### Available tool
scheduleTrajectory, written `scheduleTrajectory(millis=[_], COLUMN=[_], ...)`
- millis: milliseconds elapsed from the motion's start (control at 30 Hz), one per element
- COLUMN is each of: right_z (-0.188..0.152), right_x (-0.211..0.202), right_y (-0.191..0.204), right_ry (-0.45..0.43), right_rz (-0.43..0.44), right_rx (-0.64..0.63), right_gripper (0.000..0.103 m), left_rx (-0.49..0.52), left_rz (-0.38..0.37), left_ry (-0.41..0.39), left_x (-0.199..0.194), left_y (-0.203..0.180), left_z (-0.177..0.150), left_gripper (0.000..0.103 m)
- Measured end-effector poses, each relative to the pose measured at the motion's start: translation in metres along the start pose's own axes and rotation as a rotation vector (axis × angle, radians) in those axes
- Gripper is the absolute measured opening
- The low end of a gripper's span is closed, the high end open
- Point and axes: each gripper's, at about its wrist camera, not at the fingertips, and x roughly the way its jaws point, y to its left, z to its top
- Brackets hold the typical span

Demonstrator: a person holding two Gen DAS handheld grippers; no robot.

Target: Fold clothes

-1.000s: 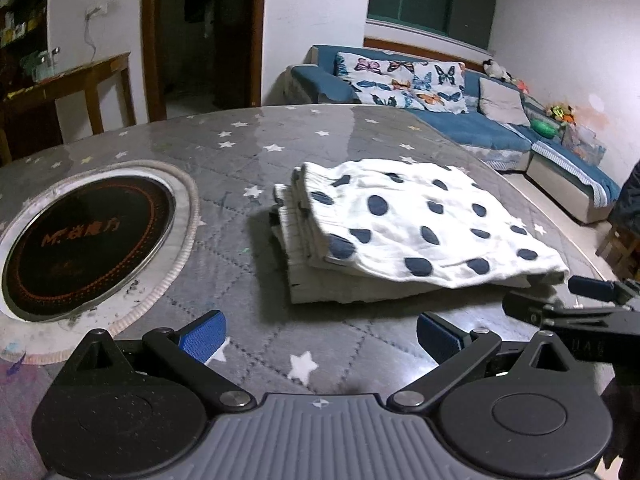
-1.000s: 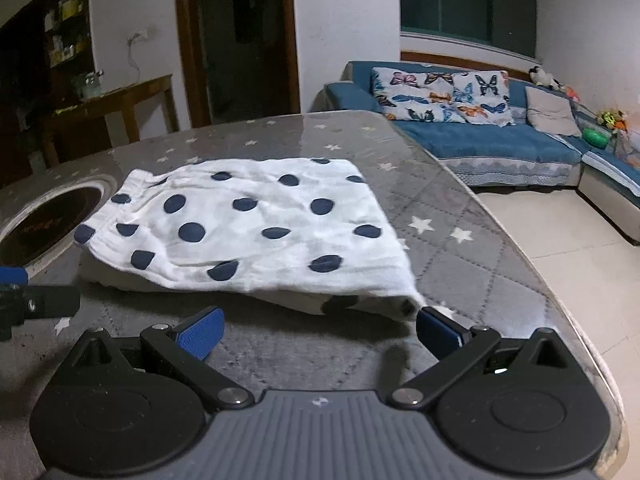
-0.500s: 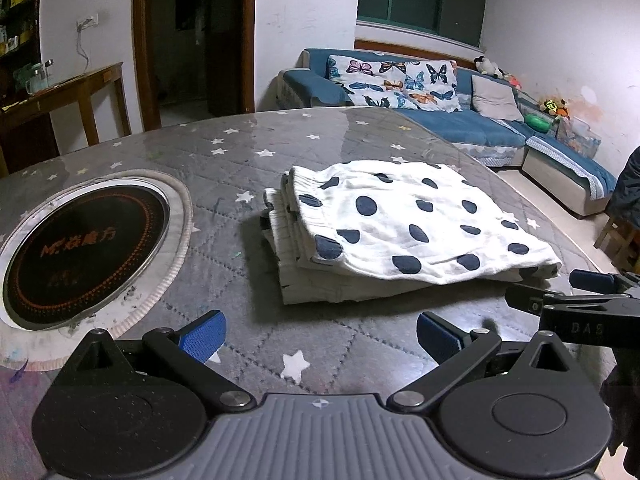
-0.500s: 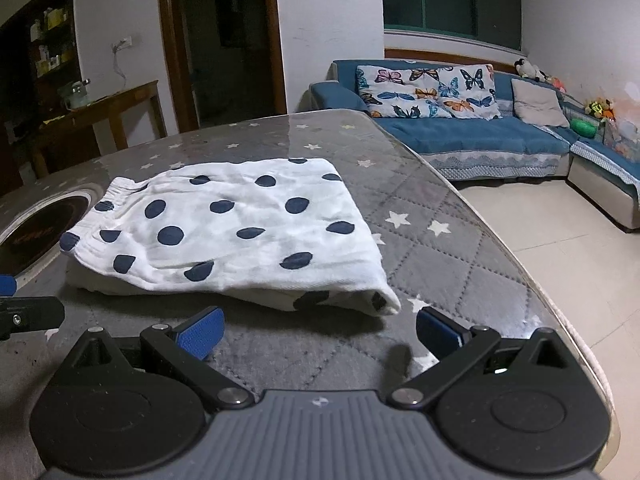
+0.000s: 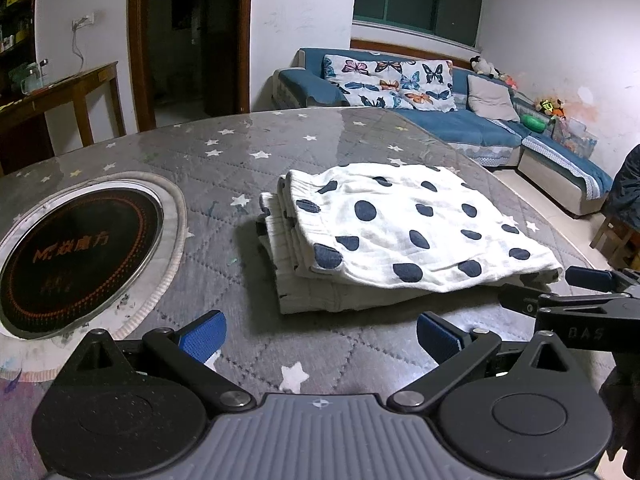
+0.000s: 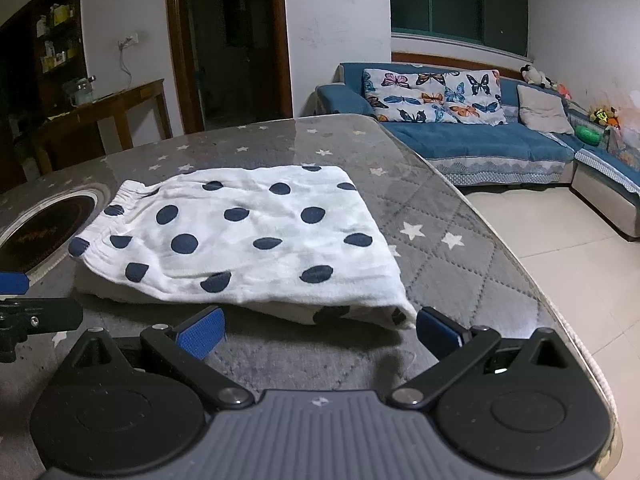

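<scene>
A folded white garment with navy polka dots lies on top of a plain white folded garment on the grey star-patterned table. My left gripper is open and empty, hovering just short of the stack's near left corner. My right gripper is open too, with nothing between its fingers, close to the stack's near right edge. The right gripper's fingers show at the right edge of the left wrist view. The left gripper's finger shows at the left edge of the right wrist view.
A round black induction hob is set into the table left of the stack. The table's rounded edge drops to a tiled floor on the right. A blue sofa and a wooden side table stand beyond.
Both grippers have drawn back and risen a little from the stack, so it looks slightly farther and smaller. The garments have not moved. Both stay open.
</scene>
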Motion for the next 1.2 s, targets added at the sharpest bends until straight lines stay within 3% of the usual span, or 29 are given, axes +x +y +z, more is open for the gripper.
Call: scheduleTrajectory(millis=[1200], right_z=[0.012], right_x=[0.017], right_y=[-0.002], right_ry=[0.03], right_rz=[-0.007], right_rx=[-0.012], right_gripper=[0.103], left_rx=[0.053], left_rz=[0.001], left_ry=[0.036], left_x=[0.018], left_y=[0.006], left_z=[0.019], left_gripper=[0.103])
